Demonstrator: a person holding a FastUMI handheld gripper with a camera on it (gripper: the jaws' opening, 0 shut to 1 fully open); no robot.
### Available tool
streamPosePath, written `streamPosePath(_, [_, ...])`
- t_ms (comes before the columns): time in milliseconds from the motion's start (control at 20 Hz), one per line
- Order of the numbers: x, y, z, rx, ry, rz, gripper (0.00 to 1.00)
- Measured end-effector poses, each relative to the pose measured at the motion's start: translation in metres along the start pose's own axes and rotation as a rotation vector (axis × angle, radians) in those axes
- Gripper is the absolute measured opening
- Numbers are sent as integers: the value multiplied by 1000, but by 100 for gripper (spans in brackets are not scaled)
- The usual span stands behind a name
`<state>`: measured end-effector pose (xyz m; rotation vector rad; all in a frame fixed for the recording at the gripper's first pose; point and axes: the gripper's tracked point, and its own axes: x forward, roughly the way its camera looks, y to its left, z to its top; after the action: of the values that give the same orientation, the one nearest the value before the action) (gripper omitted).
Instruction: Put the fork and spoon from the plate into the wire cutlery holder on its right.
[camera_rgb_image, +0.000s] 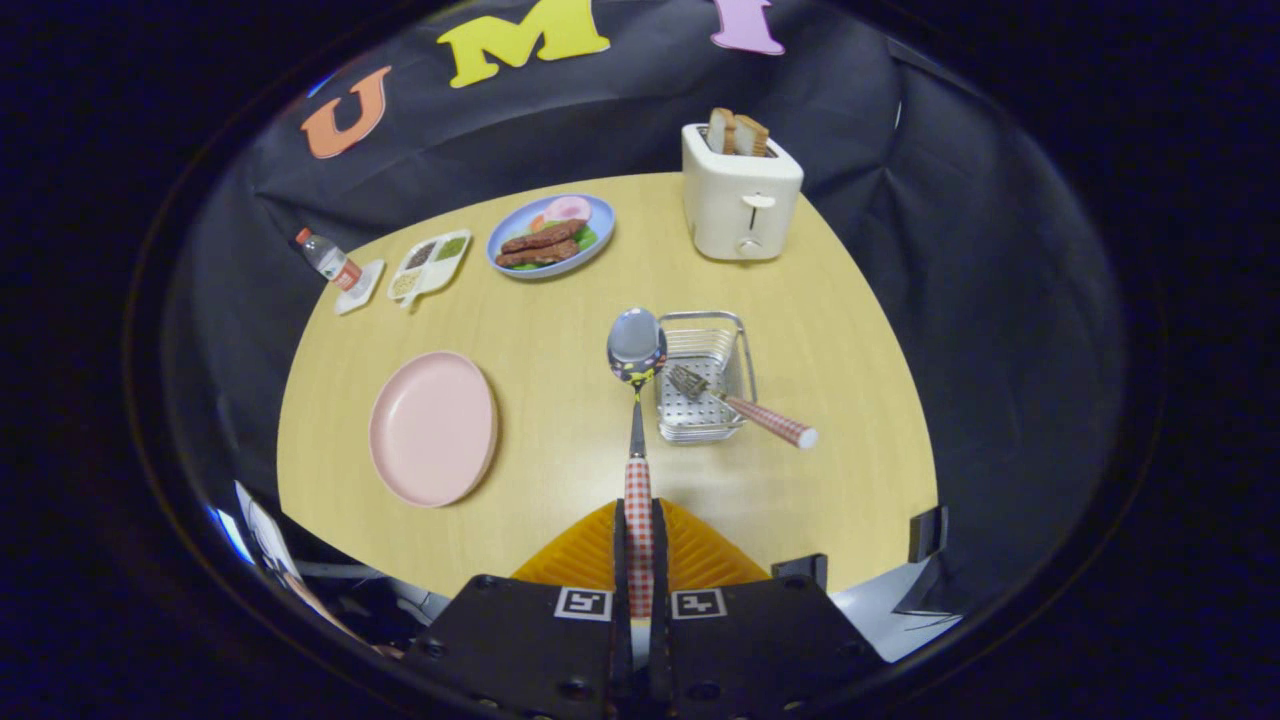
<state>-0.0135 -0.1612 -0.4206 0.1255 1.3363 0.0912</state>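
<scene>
The tongs (638, 560) are gripping the spoon (637, 400) by its checked handle, bowl hanging just beside the wire cutlery holder (703, 375), where the fork (740, 405) is already leaning. Shifting right, tipping bowl-down, then releasing seems best.

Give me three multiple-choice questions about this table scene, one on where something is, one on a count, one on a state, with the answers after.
1. Where is the checked-handled metal fork?
A. on the round pink plate
B. in the wire cutlery holder, handle sticking out
C. beside the cream toaster

2. How many bread slices stand in the toaster?
A. two
B. none
C. four

3. What is the gripper doing?
A. open over the plate
B. shut on nothing
C. shut on the checked-handled spoon

Answers:
1 B, its tines lie in the basket.
2 A, two tops poke from the slots.
3 C, both fingers clamp the handle, bowl held beside the holder.
</scene>
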Motion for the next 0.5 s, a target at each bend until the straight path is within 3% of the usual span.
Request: streamPosePath(500, [17,-32,16,51,196,36,7])
